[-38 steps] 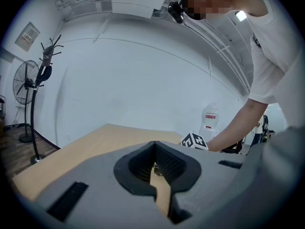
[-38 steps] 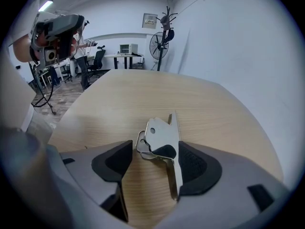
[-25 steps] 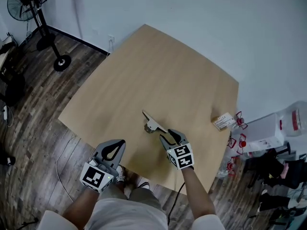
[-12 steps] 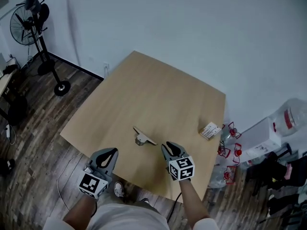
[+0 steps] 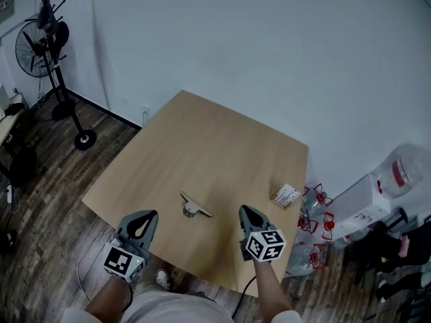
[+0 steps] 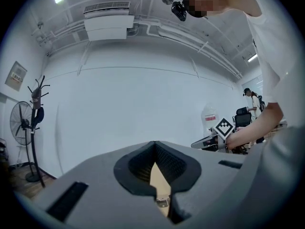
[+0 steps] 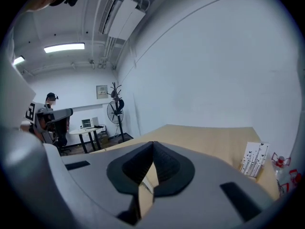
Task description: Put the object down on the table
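The object (image 5: 192,206) lies on the wooden table (image 5: 215,136), near its front edge and between the 2 grippers, touching neither. It is small: a thin, pale, flat strip lying at a slant, with 1 short grey metal piece under its middle. What kind of tool or fitting it is cannot be told from here.

The left gripper (image 5: 144,216) hangs just off the table's front edge, over the dark plank floor (image 5: 40,200). In the left gripper view its 2 jaws meet at the tips with nothing between them, so it is clenched and empty.

The right gripper (image 5: 248,211) is above the table's front edge, to the right of the object and apart from it. Its jaws have just been closing and now stand together, also with nothing between them.

A small pale box (image 5: 287,195) with printed sides sits at the table's right edge, well apart from the object. A standing fan (image 5: 37,46) is by the wall at the far left, and a clear water jug (image 5: 403,169) at the far right.
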The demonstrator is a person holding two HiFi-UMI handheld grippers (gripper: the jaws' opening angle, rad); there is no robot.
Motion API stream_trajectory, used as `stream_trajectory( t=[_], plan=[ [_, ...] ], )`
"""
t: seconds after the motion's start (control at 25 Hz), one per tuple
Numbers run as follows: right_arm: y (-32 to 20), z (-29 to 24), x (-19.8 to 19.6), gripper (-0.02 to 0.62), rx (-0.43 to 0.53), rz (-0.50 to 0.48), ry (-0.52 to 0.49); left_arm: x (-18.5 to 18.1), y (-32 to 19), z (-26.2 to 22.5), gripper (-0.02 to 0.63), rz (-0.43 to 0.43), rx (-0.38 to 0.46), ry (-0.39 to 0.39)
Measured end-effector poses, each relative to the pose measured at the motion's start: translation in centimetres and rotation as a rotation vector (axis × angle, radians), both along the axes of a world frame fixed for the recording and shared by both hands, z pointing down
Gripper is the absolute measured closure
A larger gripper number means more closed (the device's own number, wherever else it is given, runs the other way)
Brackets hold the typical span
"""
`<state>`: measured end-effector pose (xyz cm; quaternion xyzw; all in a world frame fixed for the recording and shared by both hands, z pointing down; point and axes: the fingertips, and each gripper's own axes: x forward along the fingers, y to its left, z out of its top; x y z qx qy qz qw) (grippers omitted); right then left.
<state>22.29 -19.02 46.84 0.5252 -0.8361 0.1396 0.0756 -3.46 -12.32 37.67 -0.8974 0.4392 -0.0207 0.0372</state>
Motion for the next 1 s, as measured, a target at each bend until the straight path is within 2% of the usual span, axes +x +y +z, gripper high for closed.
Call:
stream_trajectory(
  t=[0.2,0.32,0.52,1.0],
  plan=[
    [1.0,-4.3,2.8,0.598,0.064,0.073,-0.039,-0.9,-0.4,-2.2,0.600,-0.013,0.042,0.008],
    [2.1,-7.8,3.7,0.598,0.131,0.085,-0.052,-1.8,-0.8,-3.5,0.600,-0.028,0.067,0.016],
    [4.0,-11.9,4.0,0.597,0.235,0.079,-0.011,-3.4,-1.5,-4.9,0.598,-0.065,0.097,0.032],
    [8.2,-16.9,4.7,0.598,0.343,0.167,0.046,-7.0,-1.3,-6.6,0.600,-0.154,0.116,0.077]
  ],
)
